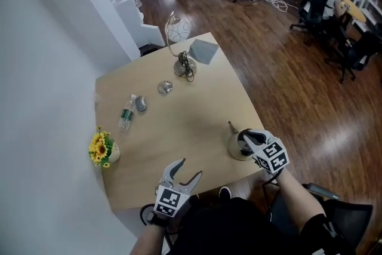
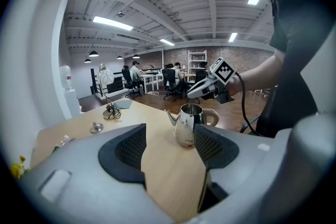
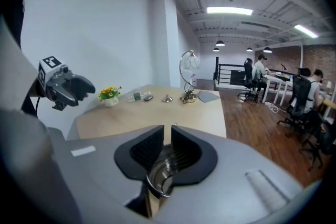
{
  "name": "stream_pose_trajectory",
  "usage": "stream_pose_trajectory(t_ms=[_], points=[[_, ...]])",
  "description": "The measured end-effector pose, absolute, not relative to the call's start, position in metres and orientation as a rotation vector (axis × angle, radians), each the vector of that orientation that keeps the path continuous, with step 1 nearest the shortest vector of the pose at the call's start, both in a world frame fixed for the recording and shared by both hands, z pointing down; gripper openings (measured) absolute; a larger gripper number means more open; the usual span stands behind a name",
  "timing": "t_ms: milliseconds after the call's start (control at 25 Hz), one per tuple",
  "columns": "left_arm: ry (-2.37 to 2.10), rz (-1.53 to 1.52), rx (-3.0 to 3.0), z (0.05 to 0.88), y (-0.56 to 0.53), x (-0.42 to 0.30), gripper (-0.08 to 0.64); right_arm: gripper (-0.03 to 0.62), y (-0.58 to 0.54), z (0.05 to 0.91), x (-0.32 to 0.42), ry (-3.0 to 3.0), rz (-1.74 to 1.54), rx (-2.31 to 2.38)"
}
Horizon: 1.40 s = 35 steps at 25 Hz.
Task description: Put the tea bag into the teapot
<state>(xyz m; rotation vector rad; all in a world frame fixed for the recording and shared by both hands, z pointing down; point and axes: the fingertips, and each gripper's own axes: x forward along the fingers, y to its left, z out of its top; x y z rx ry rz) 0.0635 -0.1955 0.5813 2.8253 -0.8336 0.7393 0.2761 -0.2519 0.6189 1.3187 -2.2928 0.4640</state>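
The steel teapot (image 1: 234, 143) stands lidless near the table's front right edge. My right gripper (image 1: 243, 139) hovers just over its open mouth, jaws almost together and nothing showing between them. In the right gripper view the pot's rim (image 3: 159, 182) lies directly under the right gripper (image 3: 167, 147). My left gripper (image 1: 191, 168) is held open above the front edge, left of the pot, with nothing in it. From the left gripper (image 2: 169, 147) the teapot (image 2: 186, 123) appears between the jaws, farther off. I see no tea bag in any view.
The pot's lid (image 1: 165, 88) lies mid-table, far from the pot. A plastic bottle (image 1: 126, 111) and a small grey object (image 1: 141, 104) are at the left, a flower pot (image 1: 102, 149) at the left edge, a lamp (image 1: 184, 63) and a grey pad (image 1: 204, 51) at the back.
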Motion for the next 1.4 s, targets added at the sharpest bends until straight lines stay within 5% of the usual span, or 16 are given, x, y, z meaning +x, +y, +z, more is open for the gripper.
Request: stream_pose_trajectory(t_ms=[800,1400], points=[[-1.08,0.688,2.697,0.566,-0.13,0.005,0.284,0.008,-0.175,0.57,0.147,-2.599,0.386,0.936],[-1.014,0.664,2.698,0.576,0.04,-0.081,0.284,0.008,-0.005,0.547,0.063,-2.694,0.653,1.013]])
